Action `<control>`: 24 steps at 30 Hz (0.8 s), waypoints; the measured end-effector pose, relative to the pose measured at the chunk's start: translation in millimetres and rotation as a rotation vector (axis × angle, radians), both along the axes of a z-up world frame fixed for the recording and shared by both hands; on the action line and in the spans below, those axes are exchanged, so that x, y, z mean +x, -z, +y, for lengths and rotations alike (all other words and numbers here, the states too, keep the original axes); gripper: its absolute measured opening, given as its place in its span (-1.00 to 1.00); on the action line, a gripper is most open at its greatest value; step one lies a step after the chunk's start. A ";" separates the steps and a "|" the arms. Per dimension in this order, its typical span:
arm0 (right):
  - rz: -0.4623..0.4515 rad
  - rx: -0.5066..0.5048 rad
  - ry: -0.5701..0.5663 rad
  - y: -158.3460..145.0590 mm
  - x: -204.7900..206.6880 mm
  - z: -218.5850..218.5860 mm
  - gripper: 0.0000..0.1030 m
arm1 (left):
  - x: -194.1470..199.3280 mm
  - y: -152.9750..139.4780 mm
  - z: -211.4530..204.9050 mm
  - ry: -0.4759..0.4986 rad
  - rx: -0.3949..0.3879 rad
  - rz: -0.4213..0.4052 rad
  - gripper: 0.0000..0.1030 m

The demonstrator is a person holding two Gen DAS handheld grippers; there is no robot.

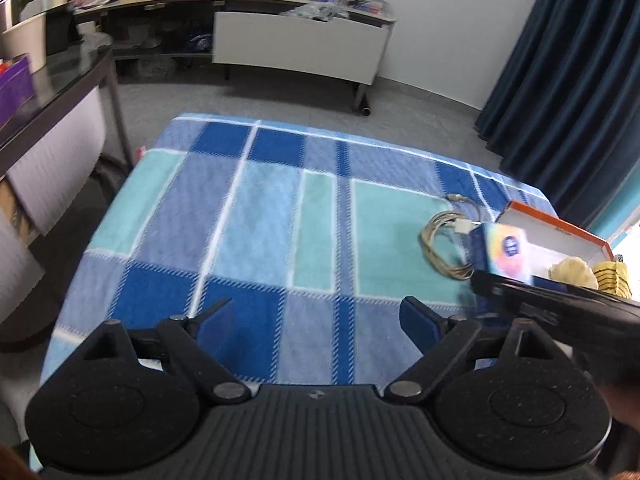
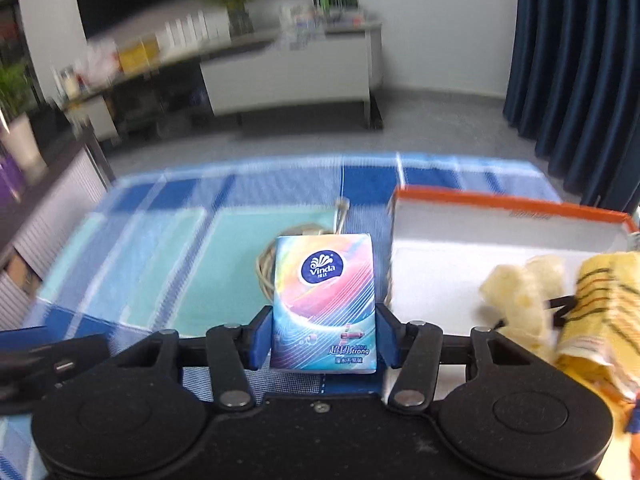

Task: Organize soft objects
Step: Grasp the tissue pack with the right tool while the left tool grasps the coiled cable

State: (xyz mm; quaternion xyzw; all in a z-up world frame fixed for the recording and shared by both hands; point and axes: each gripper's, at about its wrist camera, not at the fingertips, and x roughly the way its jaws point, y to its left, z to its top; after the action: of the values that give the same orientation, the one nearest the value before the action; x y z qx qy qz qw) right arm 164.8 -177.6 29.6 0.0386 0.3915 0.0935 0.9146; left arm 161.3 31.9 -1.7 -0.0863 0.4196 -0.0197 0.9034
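Tissue pack (image 2: 324, 300), printed in rainbow colours with a round blue brand mark, stands upright between the blue pads of the right tool (image 2: 323, 342). Both pads press its lower sides, so this tool is clamped on the pack. Seen from the left wrist, the same pack (image 1: 505, 250) is held up at the far right edge of the blue checked cloth (image 1: 256, 216), just in front of the box wall.

Behind the pack a coiled pale cable (image 2: 267, 268) lies on the cloth, partly hidden by it. To the pack's right sits an open white box with an orange rim (image 2: 508, 202). A pale yellow soft item (image 2: 520, 296) and a yellow striped towel (image 2: 604, 304) rest inside the box, well apart from the pack.

The left tool (image 1: 316, 316) hangs over the near part of the cloth with its jaws standing wide apart. Nothing lies between them, and its pads touch no object. The right tool's black body crosses the lower right of the left wrist view, beside the left tool's right finger.

The room behind is blurred in the right wrist view.
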 end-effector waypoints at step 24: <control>-0.165 0.091 0.027 -47.5 -79.0 -89.2 0.23 | 82.2 44.3 -118.3 0.187 0.182 -0.056 0.72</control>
State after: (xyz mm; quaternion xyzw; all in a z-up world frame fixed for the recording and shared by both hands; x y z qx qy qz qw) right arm 85.8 -266.8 77.1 0.0776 0.3098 0.1020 0.9421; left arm 243.5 -86.4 -46.1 0.0359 0.4007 -0.0679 0.9130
